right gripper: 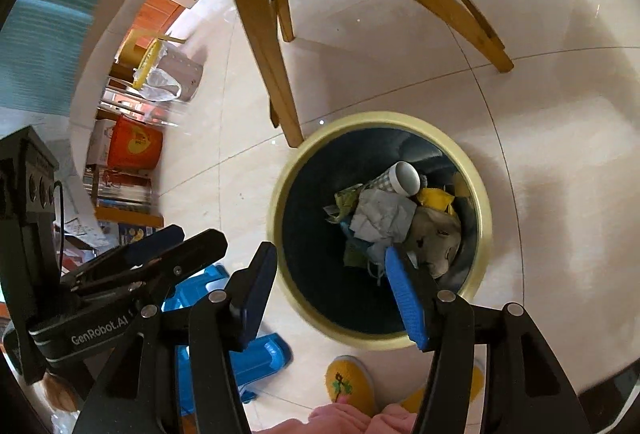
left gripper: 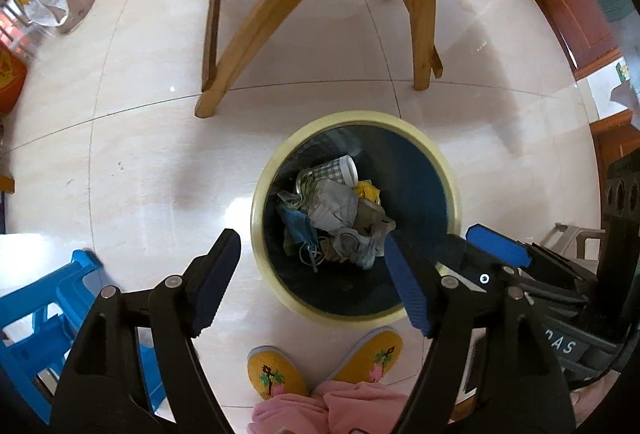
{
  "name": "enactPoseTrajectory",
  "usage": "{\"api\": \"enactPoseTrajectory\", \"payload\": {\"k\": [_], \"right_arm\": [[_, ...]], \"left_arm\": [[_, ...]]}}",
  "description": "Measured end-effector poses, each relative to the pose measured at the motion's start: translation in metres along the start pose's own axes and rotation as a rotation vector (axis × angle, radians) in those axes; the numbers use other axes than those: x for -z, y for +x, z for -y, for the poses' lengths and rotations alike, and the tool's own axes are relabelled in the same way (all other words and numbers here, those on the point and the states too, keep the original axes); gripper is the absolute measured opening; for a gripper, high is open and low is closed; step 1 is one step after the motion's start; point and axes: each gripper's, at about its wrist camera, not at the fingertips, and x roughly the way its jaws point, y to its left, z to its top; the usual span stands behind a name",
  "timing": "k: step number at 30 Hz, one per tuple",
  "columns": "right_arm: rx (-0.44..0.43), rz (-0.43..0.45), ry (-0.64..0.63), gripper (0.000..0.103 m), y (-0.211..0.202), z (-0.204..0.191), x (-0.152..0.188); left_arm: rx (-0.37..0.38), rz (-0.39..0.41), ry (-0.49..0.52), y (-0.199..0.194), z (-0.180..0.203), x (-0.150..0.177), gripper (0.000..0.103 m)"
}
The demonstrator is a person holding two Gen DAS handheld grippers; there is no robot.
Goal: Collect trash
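A round bin with a cream rim and dark inside stands on the tiled floor; it also shows in the right wrist view. It holds crumpled paper, a checked paper cup, a yellow wrapper and a blue mask. My left gripper is open and empty above the bin's near rim. My right gripper is open and empty above the bin. The paper and cup show below it. Each gripper appears at the edge of the other's view.
Wooden chair legs stand just behind the bin. A blue plastic stool is at the left. The person's yellow slippers are beside the bin's near side. A second lined bin and boxes sit far left.
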Motion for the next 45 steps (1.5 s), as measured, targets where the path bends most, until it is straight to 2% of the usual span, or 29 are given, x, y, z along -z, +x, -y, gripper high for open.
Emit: {"api": "enactPoseTrajectory", "payload": {"k": [5,18,30,40,45], "right_arm": [[-0.001,0.033,-0.013,0.059,-0.055,-0.022,0.005],[0.040,0.102,-0.077,0.060,-0.223,-0.105,0.016],[0.105,0.185,-0.165,0.060,-0.365,-0.189,0.010],[0.101,0.310,-0.181,0.060,-0.458,-0.237,-0.005],[0.104,0.362,-0.180,0.060,-0.496,-0.251,-0.006]], "left_arm": [[-0.006,0.026,-0.003,-0.049,0.005,0.010,0.071],[0.027,0.094,0.010,-0.229,0.032,0.024,0.071],[0.085,0.179,0.031,-0.383,0.059,0.009,0.071],[0.064,0.304,0.020,-0.476,0.062,-0.012,0.071],[0.018,0.365,0.012,-0.503,0.069,-0.016,0.071]]}}
